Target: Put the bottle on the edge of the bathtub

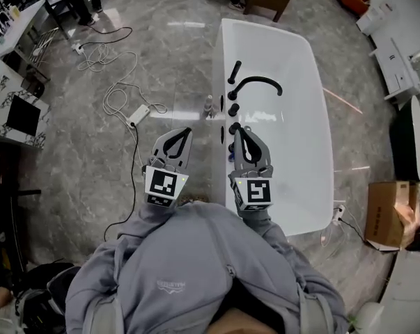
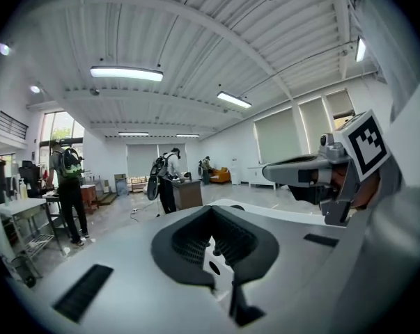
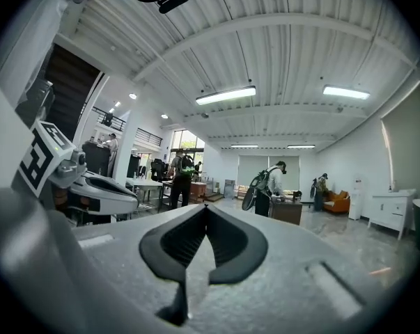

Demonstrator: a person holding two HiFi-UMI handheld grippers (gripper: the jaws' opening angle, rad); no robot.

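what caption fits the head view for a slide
Jaws shut and empty, the left gripper and right gripper hover at the white bathtub; the bottle stands beside it.

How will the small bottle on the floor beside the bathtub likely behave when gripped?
The bottle looks small and possibly clear, so it is probably light. It stands upright and slender, so a sideways nudge may tip it. The bathtub rim looks glossy and narrow, so the bottle may slide there.
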